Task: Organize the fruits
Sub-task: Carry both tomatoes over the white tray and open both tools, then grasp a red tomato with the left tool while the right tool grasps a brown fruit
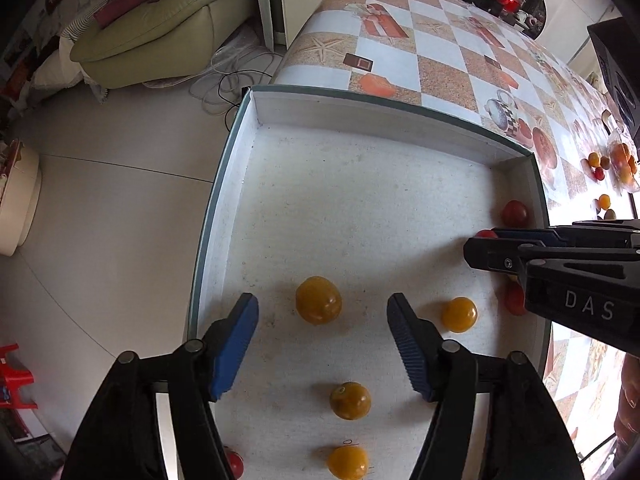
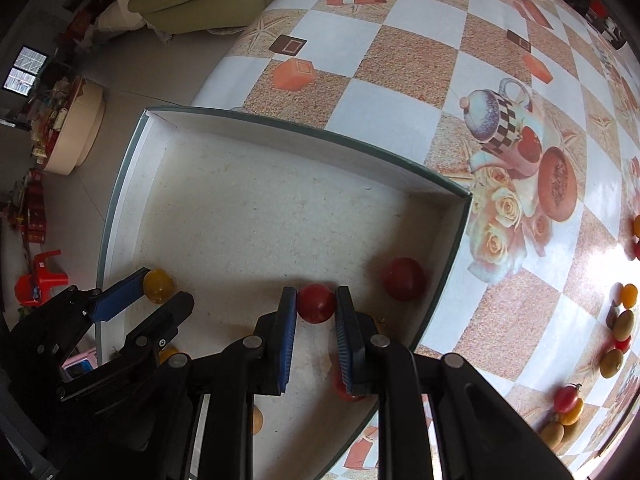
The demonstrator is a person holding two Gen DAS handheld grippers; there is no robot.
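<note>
A shallow white tray (image 1: 224, 168) with a grey-green rim (image 2: 320, 132) sits at the table's corner. My left gripper (image 1: 324, 336) hangs over it, open, its blue pads (image 1: 236, 344) standing wide of a yellow tomato (image 1: 319, 300) that lies on the tray floor untouched. Three more yellow tomatoes (image 1: 459, 314) lie around it. My right gripper (image 2: 318, 320) is shut on a red tomato (image 2: 316, 303) low over the tray's right side. It reaches in from the right in the left wrist view (image 1: 478, 245). Another red tomato (image 2: 404, 279) rests by the right wall.
Loose red, yellow and green tomatoes (image 2: 616, 328) lie on the checked tablecloth (image 2: 400, 60) right of the tray, beside a plastic bag (image 1: 622, 160) of fruit. The tray's left rim overhangs the table edge above the tiled floor (image 1: 100, 220). A black box (image 1: 616, 68) stands far right.
</note>
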